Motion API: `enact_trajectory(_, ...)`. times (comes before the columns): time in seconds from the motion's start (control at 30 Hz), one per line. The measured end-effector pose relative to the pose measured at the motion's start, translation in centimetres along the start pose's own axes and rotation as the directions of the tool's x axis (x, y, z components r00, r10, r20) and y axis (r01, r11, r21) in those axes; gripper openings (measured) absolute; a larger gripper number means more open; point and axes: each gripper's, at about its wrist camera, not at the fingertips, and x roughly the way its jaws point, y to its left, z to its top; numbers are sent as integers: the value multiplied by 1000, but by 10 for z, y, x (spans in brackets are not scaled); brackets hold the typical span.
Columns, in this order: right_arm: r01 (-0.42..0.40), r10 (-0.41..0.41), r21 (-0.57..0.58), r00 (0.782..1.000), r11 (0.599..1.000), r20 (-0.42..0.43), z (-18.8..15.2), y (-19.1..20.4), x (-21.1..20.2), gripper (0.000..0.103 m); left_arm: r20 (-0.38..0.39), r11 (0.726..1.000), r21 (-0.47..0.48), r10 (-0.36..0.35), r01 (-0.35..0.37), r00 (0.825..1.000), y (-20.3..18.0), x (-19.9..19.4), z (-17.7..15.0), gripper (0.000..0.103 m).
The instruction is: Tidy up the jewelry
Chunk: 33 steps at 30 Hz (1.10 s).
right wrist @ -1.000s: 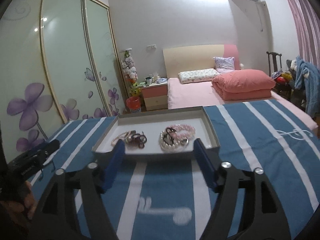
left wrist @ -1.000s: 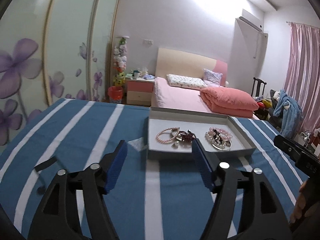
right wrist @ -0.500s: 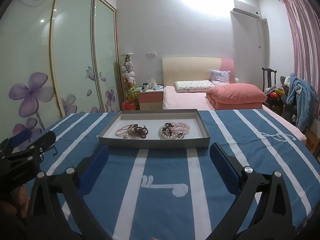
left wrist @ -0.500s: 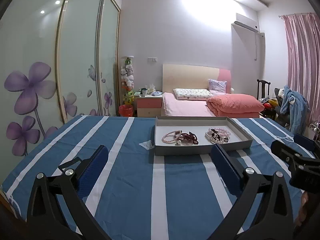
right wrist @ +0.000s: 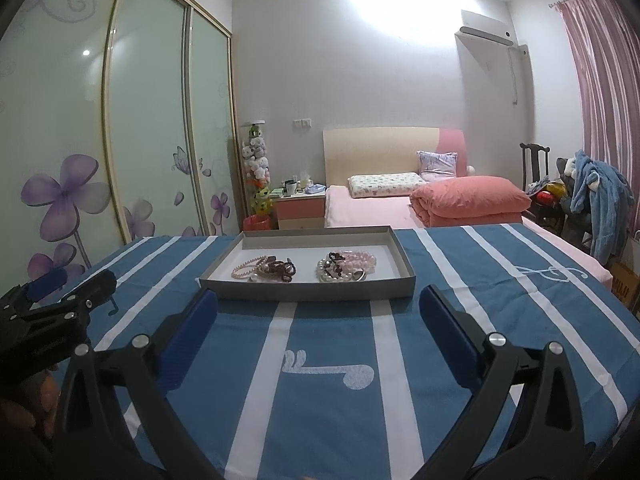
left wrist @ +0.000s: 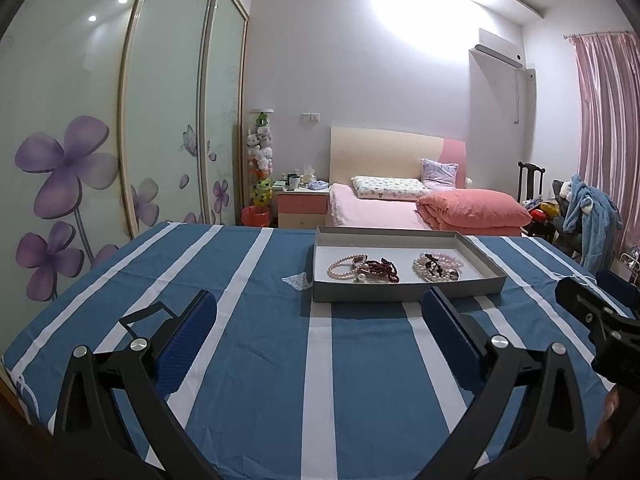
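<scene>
A shallow grey tray (left wrist: 404, 291) (right wrist: 308, 291) sits on the blue-and-white striped table cloth. Inside it lie two piles of jewelry: pink pearl and dark red bead bracelets (left wrist: 362, 270) (right wrist: 266, 270) on the left, and white and pink pearl bracelets (left wrist: 438, 268) (right wrist: 346, 267) on the right. My left gripper (left wrist: 320, 328) is open and empty, well short of the tray's front wall. My right gripper (right wrist: 318, 320) is open and empty, also short of the tray. Each gripper shows at the edge of the other's view (left wrist: 592, 312) (right wrist: 56, 300).
The striped cloth (left wrist: 248, 344) covers the table. A small white paper scrap (left wrist: 296, 280) lies left of the tray. Beyond the table stand a pink bed (left wrist: 400, 208), a nightstand (left wrist: 304, 204), sliding wardrobe doors (left wrist: 160, 120) and a chair with clothes (left wrist: 588, 216).
Both grippers have pulled back from the tray and opened wider. The tray now sits farther away in both views. The jewelry in the tray has not moved.
</scene>
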Motion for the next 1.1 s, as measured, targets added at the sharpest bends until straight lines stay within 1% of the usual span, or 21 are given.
enact_trajectory(1.1,-3,3,25,1000,1000,-19,-3,-4,4,99,-22,1000,14,-11,11,1000,-10,0,-1,101)
